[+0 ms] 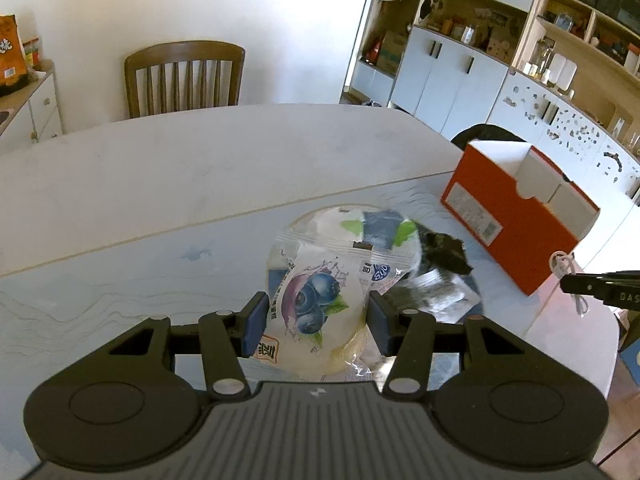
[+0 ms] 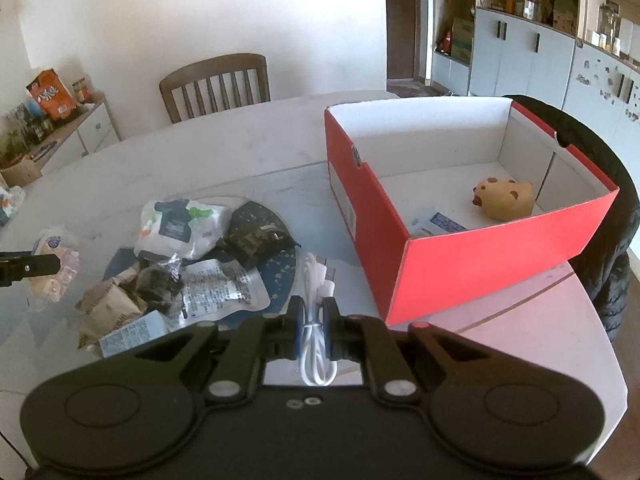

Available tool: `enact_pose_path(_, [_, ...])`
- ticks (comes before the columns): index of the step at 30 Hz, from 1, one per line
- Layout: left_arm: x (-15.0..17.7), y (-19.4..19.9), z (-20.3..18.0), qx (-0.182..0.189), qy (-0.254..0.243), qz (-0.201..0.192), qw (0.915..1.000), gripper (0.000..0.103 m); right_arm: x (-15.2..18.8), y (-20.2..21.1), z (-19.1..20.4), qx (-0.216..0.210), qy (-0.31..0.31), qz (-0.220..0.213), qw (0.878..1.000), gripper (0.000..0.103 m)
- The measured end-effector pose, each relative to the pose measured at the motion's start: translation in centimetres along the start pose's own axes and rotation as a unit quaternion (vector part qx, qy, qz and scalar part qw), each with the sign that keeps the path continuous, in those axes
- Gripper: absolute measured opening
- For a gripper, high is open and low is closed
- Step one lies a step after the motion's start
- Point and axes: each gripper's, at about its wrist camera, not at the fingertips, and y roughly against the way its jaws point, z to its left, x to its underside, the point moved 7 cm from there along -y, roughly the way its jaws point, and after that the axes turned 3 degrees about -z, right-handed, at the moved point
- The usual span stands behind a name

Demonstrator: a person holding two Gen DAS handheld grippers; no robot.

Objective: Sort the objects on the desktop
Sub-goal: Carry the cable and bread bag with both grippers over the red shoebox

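My left gripper (image 1: pixel 316 322) is shut on a blueberry pastry packet (image 1: pixel 316 312), held above the table over a round dark mat (image 1: pixel 474 294). My right gripper (image 2: pixel 315 330) is shut on a coiled white USB cable (image 2: pixel 316 300), just left of the red shoebox (image 2: pixel 440 256). Inside the box lie a yellow spotted toy (image 2: pixel 504 198) and a small blue packet (image 2: pixel 438 224). A heap of wrappers, a white wipes pack (image 2: pixel 184 224) and a dark crumpled bag (image 2: pixel 256 240) lies on the mat (image 2: pixel 280 276). The left gripper's tip (image 2: pixel 28 268) shows at the left edge of the right wrist view.
A wooden chair (image 1: pixel 184 78) stands behind the white table (image 1: pixel 200 168). A dark jacket (image 2: pixel 608 216) hangs behind the box. A side cabinet (image 2: pixel 80 132) with an orange snack bag is at the left; shelves and cupboards (image 1: pixel 460 72) fill the right wall.
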Motion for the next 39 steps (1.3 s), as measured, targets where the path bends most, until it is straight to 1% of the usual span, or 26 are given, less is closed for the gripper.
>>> enact_pose_path(8, [-1.1, 1.4, -3.6, 0.016, -0.012, -0.004, 0.9998, 0.051, -1.4, 2.3, -0.7, -0.018, 0.003, -0.016, 1.0, 0.009])
enact_pose_path(18, [-3.5, 1.2, -9.5, 0.033, -0.031, -0.009, 0.9989, 0.051, -3.6, 3.8, -3.1, -0.036, 0.004, -0.028, 0.999, 0.009])
enact_pose_path(26, [-5.6, -0.2, -14.3, 0.048, -0.048, -0.017, 0.9976, 0.051, -5.2, 3.5, -6.2, -0.045, 0.001, -0.033, 0.998, 0.009])
enact_pose_path(34, [-7.6, -2.9, -19.6, 0.062, -0.068, -0.023, 0.9955, 0.051, -6.9, 2.6, -9.5, -0.053, 0.001, -0.036, 0.998, 0.009])
enact_pose_path(39, [-8.8, -4.7, -22.3, 0.067, -0.075, -0.024, 0.9947, 0.051, -7.7, 1.8, -11.6, -0.058, -0.002, -0.034, 0.998, 0.009])
